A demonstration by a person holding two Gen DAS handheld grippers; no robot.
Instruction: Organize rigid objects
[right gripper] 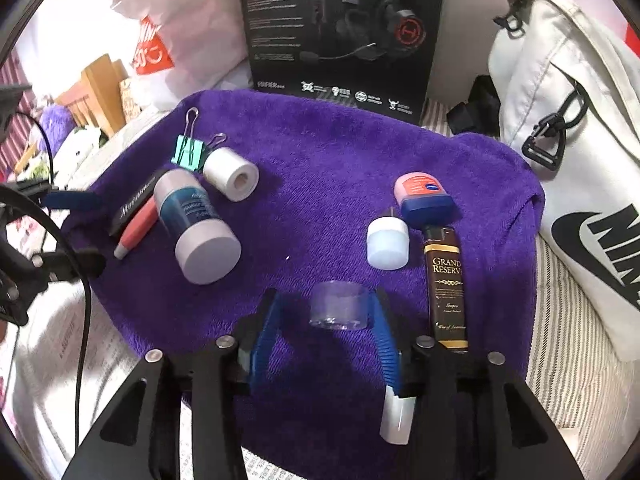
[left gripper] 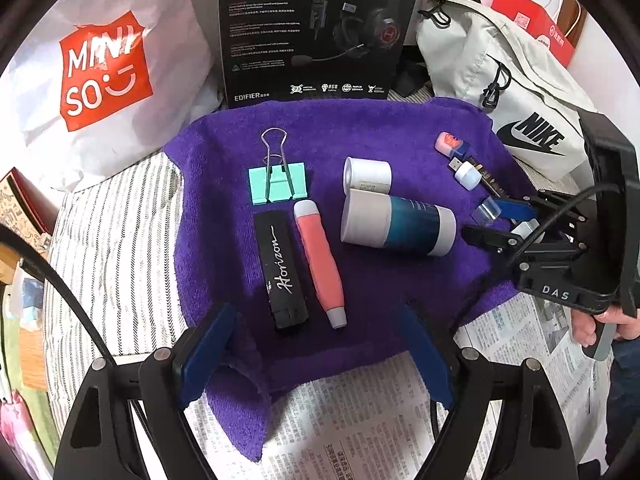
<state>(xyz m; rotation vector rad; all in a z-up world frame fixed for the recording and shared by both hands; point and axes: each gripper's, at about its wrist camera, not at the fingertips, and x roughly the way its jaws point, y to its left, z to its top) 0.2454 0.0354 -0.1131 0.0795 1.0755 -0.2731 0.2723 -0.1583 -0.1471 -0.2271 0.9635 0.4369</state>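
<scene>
On the purple towel lie a green binder clip, a black "Horizon" stick, a pink pen-shaped tool, a white roll and a teal bottle on its side. My left gripper hangs open over the towel's near edge with nothing between its fingers. My right gripper stands open around a small clear cap, with a gap on the cap's left side. Just beyond it are a white cap, a pink-and-blue tin and a dark "Grand Reserve" lighter.
A black headset box stands behind the towel. A white shopping bag is at the back left and a white sports bag at the back right. Newspaper and striped bedding surround the towel. A hand holds the right gripper.
</scene>
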